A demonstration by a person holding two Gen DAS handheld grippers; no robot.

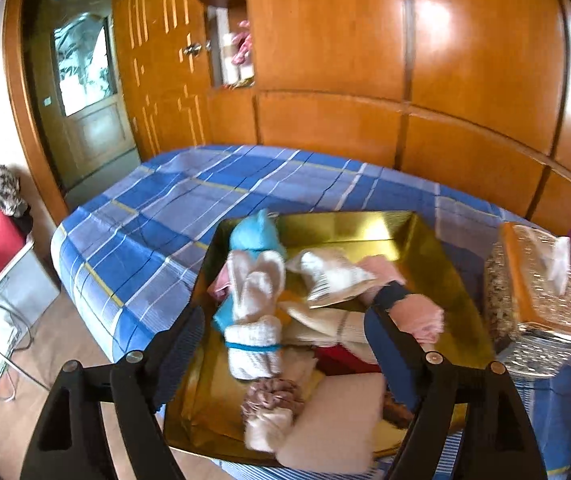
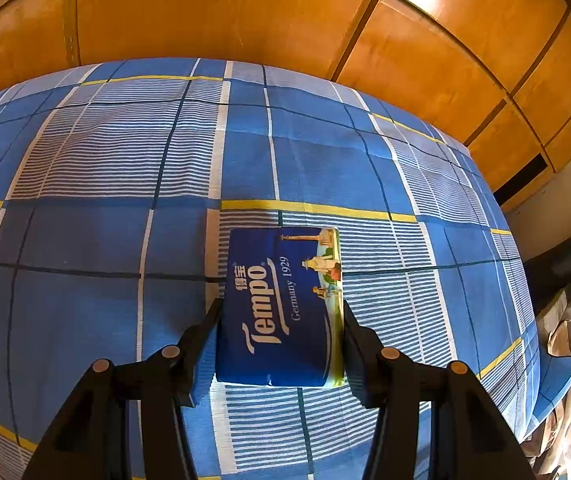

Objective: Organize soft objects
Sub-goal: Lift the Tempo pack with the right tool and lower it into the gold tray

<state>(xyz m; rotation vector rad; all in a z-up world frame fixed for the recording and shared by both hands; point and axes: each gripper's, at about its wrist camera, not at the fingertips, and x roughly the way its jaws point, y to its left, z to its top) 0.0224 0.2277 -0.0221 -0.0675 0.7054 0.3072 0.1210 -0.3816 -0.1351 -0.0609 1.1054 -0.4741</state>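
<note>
Your left tongs (image 1: pixel 281 356) gape empty over the gold tray (image 1: pixel 437 248) already piled with rolled socks (image 1: pixel 253 320) on the bed (image 1: pixel 157 216) — the right tongs (image 2: pixel 281 320) clamp the tissue pack (image 2: pixel 281 308), which probably goes in next.

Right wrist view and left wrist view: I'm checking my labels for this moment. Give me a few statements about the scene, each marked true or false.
1. The right gripper is shut on a blue tissue pack. True.
2. The pack hangs over a wooden floor. False: over the plaid bedsheet.
3. The left gripper grips a towel. False: it is open, holding nothing.
4. The gold tray holds rolled cloths. True.
</note>
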